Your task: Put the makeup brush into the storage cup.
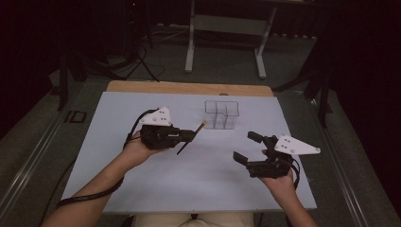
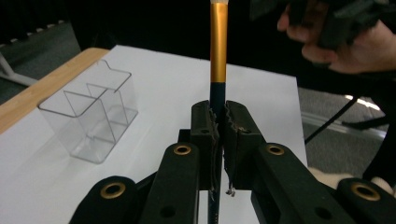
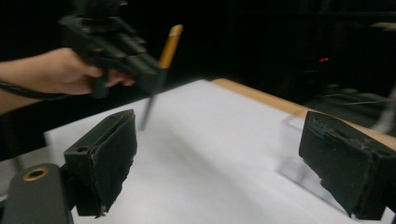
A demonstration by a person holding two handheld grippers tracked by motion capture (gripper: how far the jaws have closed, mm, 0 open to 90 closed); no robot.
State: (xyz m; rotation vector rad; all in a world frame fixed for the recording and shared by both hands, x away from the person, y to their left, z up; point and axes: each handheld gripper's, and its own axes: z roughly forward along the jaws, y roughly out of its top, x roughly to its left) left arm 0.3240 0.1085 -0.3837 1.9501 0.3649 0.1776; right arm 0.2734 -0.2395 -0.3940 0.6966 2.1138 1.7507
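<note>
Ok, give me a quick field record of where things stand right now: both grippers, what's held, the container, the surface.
left gripper: shut on the pen, above the board
pen: gold upper section, dark lower shaft, clamped on the dark part between the jaws
right gripper: open, nothing between its jaws
clear organizer: transparent, divided into compartments, looks empty, standing on the board ahead of the left gripper
white board: covers the table top; wooden edge shows at the far side

No legible text, labels or numbers anywhere.
</note>
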